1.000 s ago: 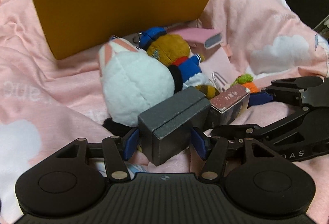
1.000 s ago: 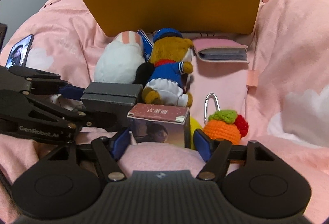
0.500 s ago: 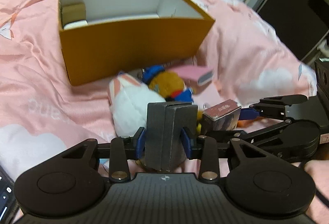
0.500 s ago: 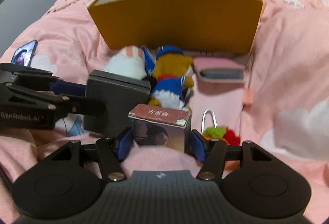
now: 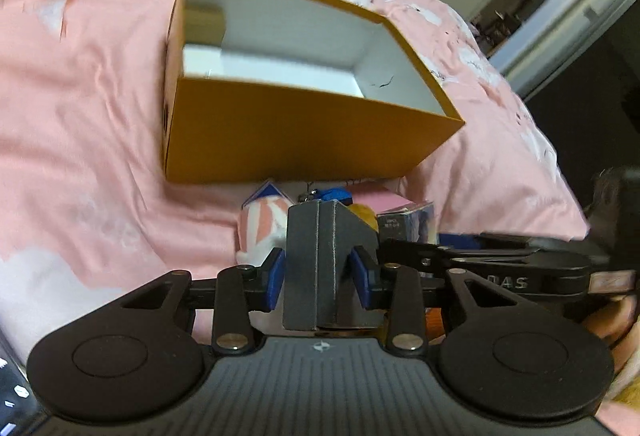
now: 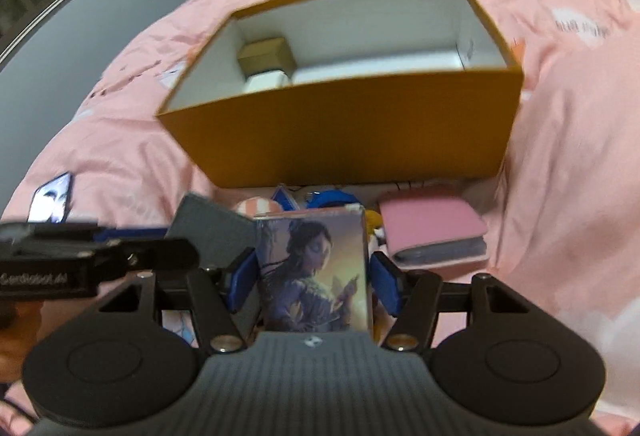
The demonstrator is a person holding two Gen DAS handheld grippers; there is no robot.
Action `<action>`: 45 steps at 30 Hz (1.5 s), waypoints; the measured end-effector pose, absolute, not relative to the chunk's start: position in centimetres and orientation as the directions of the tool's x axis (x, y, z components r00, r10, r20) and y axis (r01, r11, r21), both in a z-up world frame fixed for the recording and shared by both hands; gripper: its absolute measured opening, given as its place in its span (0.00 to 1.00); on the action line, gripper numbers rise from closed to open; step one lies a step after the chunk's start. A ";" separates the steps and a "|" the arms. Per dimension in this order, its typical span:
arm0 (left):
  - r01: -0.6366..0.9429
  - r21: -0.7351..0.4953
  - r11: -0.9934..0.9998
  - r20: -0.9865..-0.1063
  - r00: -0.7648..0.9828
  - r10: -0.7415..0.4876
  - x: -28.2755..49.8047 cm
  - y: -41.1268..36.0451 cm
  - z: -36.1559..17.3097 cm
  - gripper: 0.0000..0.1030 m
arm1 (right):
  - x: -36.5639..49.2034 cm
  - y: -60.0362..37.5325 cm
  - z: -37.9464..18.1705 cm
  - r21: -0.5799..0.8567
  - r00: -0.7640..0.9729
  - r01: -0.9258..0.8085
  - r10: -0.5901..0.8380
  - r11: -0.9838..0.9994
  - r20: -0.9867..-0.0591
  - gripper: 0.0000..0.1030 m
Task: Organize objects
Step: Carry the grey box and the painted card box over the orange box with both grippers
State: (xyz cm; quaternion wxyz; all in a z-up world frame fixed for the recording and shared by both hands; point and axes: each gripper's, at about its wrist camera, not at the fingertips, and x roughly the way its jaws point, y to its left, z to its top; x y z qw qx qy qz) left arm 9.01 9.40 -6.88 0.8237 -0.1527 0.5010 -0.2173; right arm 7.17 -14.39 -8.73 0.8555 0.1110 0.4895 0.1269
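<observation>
Off the bedding now, both boxes (image 5: 320, 268) lifted.

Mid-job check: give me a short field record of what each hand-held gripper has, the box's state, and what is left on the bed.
left hand-held gripper: shut on dark grey box, lifted off the bedding
right hand-held gripper: shut on illustrated card box, lifted
orange storage box: open, ahead of both grippers, white inside
already in box: small tan carton, at the left end
left on pink bedspread: pink wallet, plush toys partly hidden
</observation>
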 end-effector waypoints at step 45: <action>0.225 -0.470 0.853 -0.626 0.596 -0.502 12.5 8.6 2.5 0.39 | 10.1 -18.0 0.7 0.363 0.650 -0.142 0.363 0.921 -0.668 0.59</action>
